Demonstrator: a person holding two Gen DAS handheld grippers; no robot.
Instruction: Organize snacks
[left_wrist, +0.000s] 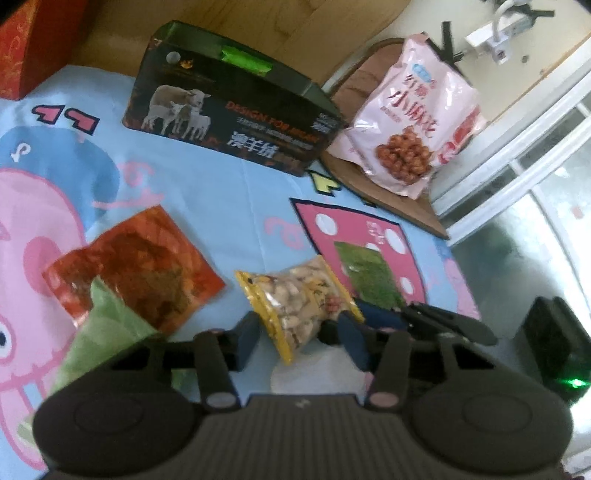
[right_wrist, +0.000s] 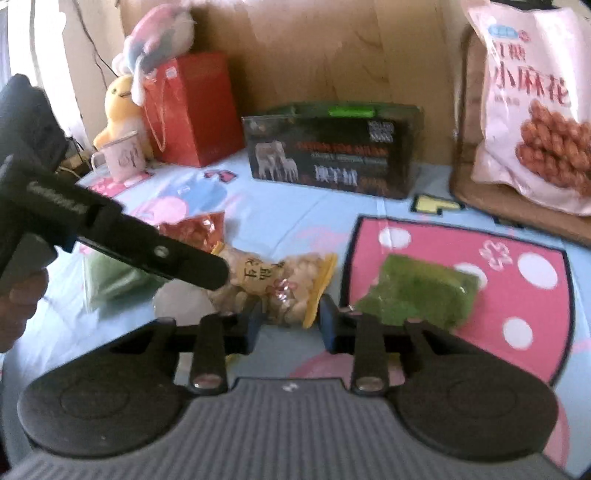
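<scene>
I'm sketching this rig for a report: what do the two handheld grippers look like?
Both the left gripper and right gripper share a grey ribbed base, two round black discs, black linkage bars with silvery pivots, and dark blue fingers. No cables or sleeves show.

Soft daylight from a glaring window (left_wrist: 517, 206); both views blurred, hazy, with fisheye-bent edges.
</scene>
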